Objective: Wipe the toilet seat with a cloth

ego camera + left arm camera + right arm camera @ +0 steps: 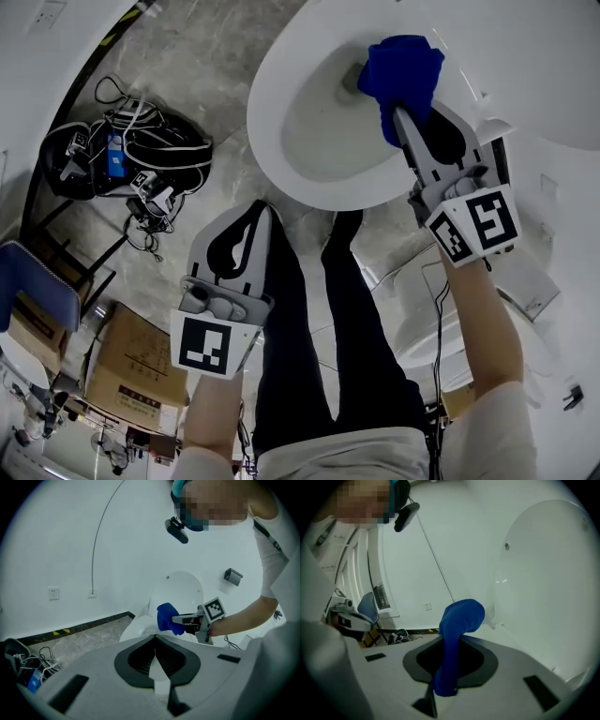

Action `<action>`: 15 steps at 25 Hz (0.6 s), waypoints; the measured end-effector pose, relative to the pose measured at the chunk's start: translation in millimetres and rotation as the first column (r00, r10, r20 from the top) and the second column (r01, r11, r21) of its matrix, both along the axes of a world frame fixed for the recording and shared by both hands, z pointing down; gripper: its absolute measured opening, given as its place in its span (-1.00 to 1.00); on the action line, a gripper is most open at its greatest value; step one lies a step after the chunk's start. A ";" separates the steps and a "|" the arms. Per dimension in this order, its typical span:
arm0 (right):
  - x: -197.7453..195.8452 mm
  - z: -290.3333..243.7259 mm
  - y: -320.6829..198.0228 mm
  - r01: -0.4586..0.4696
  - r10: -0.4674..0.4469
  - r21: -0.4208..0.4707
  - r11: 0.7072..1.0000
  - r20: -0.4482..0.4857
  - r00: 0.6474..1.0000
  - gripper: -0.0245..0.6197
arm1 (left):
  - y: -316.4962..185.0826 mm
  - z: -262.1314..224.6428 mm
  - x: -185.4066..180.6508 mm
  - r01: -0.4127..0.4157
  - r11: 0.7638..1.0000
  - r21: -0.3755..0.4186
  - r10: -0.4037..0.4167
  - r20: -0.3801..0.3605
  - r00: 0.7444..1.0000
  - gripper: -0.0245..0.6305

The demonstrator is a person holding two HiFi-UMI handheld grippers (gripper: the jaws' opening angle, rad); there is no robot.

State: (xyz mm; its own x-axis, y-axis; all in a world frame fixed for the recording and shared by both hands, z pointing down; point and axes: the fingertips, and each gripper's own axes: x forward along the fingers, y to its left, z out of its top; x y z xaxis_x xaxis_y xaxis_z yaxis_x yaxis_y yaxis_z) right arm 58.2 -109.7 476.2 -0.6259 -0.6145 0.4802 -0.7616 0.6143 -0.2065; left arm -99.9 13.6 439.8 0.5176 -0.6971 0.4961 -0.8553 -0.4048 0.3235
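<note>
The right gripper (405, 127) sits in the upper right of the head view, its 2 jaws pinched on a blue cloth (405, 67). In the right gripper view the cloth (457, 634) runs up between the jaws as a narrow band and bunches into a rounded wad beyond the tips. The wad lies at the far side of the white toilet seat (272, 122), near the top of the frame over the inner edge of the bowl. From this steep angle it is hard to say whether it presses on the seat or only hangs just above it. The raised lid (548, 573) fills the right half of the right gripper view, close behind the cloth.

The left gripper (258, 220) is in the lower left centre of the head view, well apart from the toilet and above the person's dark trouser legs (347, 328). In its own view the 2 jaws are pressed together with nothing between them, and it looks across at the cloth (168, 618) and the right gripper (180, 619) in front of the lid.

A tangle of cables (131, 150) lies on the grey floor at upper left. Cardboard boxes (141, 366) stand at lower left, beside a blue chair (33, 281).
</note>
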 end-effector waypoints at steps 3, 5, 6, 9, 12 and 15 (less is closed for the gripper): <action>2.8 -8.6 30.3 0.018 -0.018 0.004 1.000 -0.006 1.000 -0.75 | -0.4 -0.6 -0.1 -0.001 1.000 0.013 0.001 -0.002 1.000 -0.90; 5.1 -10.8 48.7 0.014 -0.014 -0.004 1.000 -0.005 1.000 -0.75 | -1.2 -2.4 1.9 -0.003 1.000 0.020 0.003 -0.003 1.000 -0.90; 5.8 -11.7 56.8 0.018 -0.018 -0.006 1.000 -0.007 1.000 -0.75 | -1.2 -3.1 3.7 -0.005 1.000 0.016 0.005 -0.002 1.000 -0.90; 6.6 -16.3 75.1 0.037 -0.037 -0.011 0.999 -0.011 0.999 -0.75 | -1.9 -6.1 8.2 -0.020 1.000 0.007 0.020 0.009 1.000 -0.90; 8.5 -26.4 83.2 0.034 -0.034 -0.011 0.999 -0.014 0.999 -0.75 | -3.8 -14.5 10.0 -0.037 0.999 0.018 0.036 0.025 0.999 -0.90; 10.6 -45.3 82.5 0.022 -0.022 0.001 1.000 -0.018 1.000 -0.75 | -9.6 -32.2 12.0 -0.034 0.999 0.035 0.034 0.023 0.999 -0.90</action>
